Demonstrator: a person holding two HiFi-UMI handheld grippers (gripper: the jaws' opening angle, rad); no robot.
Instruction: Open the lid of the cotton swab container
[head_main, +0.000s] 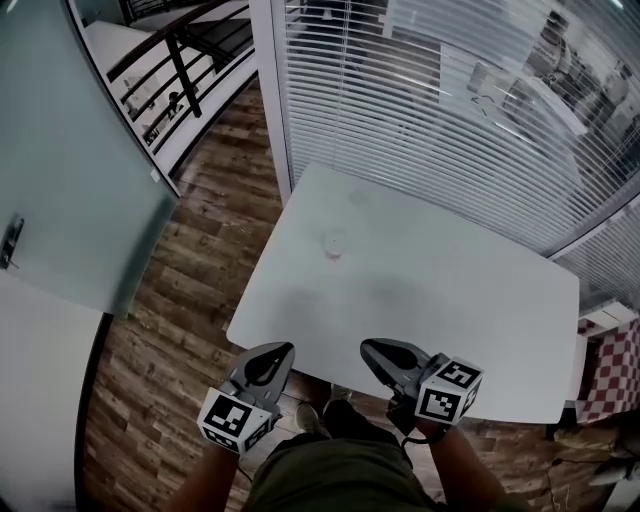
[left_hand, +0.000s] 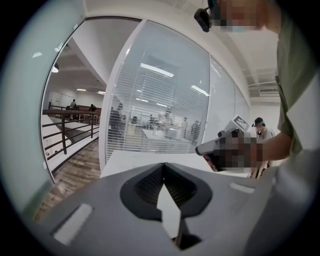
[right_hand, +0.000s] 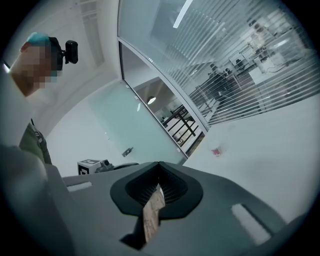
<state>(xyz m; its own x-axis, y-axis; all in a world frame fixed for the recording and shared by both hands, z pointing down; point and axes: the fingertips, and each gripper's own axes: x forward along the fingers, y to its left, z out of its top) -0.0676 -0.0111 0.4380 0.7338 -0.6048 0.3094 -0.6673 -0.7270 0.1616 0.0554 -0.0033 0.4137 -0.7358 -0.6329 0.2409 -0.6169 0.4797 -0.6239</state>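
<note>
The cotton swab container (head_main: 334, 243) is a small clear round tub standing alone on the far left part of the white table (head_main: 480, 300). The right gripper view shows it as a tiny tub with a pinkish base (right_hand: 216, 150), far ahead. My left gripper (head_main: 283, 350) hovers at the table's near edge, jaws shut on nothing (left_hand: 162, 165). My right gripper (head_main: 368, 347) is beside it over the near edge, also shut and empty (right_hand: 159, 164). Both are well short of the container. The right gripper (left_hand: 220, 146) also shows in the left gripper view.
A glass wall with white blinds (head_main: 420, 90) stands right behind the table. A frosted glass door (head_main: 70, 180) is at the left, over wooden flooring (head_main: 190, 300). A dark railing (head_main: 180, 60) runs at the far left. A red-checked object (head_main: 610, 370) lies beyond the table's right edge.
</note>
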